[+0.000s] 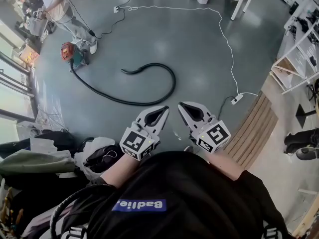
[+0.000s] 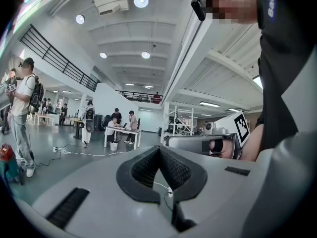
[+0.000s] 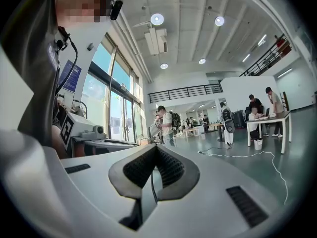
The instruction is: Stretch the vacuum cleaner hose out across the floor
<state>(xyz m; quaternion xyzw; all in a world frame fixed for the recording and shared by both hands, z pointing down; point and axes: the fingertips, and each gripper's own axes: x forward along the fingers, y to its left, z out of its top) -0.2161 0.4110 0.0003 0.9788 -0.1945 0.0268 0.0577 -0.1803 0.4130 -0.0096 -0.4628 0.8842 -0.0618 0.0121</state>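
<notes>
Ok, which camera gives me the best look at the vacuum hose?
Head view: the whole hose curves across the floor from the vacuum cleaner. The left gripper view catches only the vacuum cleaner at its edge; the right gripper view shows none of it.

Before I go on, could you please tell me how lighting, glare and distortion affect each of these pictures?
Head view: even light, soft pale reflections on the glossy floor, hose sharp, edges bowed by the wide lens. Left gripper view: strong fisheye, dark corners, ceiling lamp blown out. Right gripper view: same curvature, bright windows at left.
</notes>
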